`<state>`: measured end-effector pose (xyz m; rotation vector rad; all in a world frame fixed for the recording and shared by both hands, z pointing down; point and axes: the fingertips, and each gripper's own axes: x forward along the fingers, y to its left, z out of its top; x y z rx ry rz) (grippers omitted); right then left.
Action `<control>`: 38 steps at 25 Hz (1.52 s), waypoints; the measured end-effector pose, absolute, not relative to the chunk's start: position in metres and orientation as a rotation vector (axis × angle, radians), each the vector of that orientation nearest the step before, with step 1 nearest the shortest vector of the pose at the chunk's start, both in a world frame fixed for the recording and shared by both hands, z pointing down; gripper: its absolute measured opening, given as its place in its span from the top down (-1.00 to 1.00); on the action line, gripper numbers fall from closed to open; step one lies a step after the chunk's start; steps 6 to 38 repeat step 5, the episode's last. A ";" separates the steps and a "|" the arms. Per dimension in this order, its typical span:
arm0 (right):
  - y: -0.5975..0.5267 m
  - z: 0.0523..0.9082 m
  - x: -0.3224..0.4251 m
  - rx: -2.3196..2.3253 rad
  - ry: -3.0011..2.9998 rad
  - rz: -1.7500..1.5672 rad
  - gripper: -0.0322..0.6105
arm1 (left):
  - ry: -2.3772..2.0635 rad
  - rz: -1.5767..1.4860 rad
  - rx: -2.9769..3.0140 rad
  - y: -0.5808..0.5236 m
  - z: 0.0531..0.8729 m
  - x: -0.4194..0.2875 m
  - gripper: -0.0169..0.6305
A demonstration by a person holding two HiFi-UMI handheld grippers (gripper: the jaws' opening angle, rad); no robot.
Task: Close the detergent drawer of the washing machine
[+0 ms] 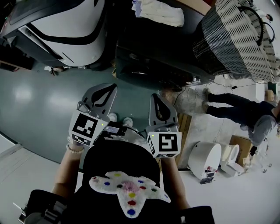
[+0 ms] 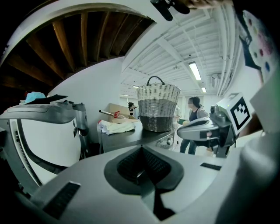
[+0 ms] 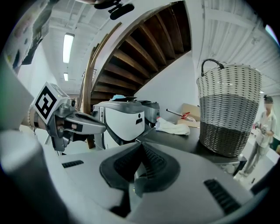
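Well, where is the detergent drawer? (Observer)

Not resolved in any view. I take the dark-topped washing machine (image 1: 148, 61), far centre, to carry it on its shadowed near face. A pale cloth (image 1: 159, 12) and a wicker basket (image 1: 236, 39) rest on its top, and a white machine (image 1: 65, 26) stands to its left. (Operator)

And the tools? (Observer)

Shown near, side by side and well apart from the washer: the left gripper (image 1: 107, 87) and the right gripper (image 1: 157, 98). Each has its jaws pressed together with nothing between them. (Operator)

How will the drawer handle? (Observer)

By my judgement it is a light, stiff plastic tray on slides, with a smooth front. I would not pinch it. Closed jaw tips set flat against the middle of its front panel should serve. Pressure off centre may skew it in its guides, and the tips may skid on glossy plastic, so I would push squarely and gently until it seats. (Operator)
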<state>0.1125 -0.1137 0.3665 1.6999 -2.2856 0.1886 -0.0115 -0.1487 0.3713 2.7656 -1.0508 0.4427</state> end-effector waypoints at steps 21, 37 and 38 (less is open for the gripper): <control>-0.111 0.372 0.112 1.707 -2.283 0.222 0.89 | -1.048 0.445 2.765 -0.148 0.371 -0.012 0.91; -0.111 0.372 0.112 1.707 -2.283 0.222 0.89 | -1.048 0.445 2.765 -0.148 0.371 -0.012 0.91; -0.111 0.372 0.112 1.707 -2.283 0.222 0.89 | -1.048 0.445 2.765 -0.148 0.371 -0.012 0.91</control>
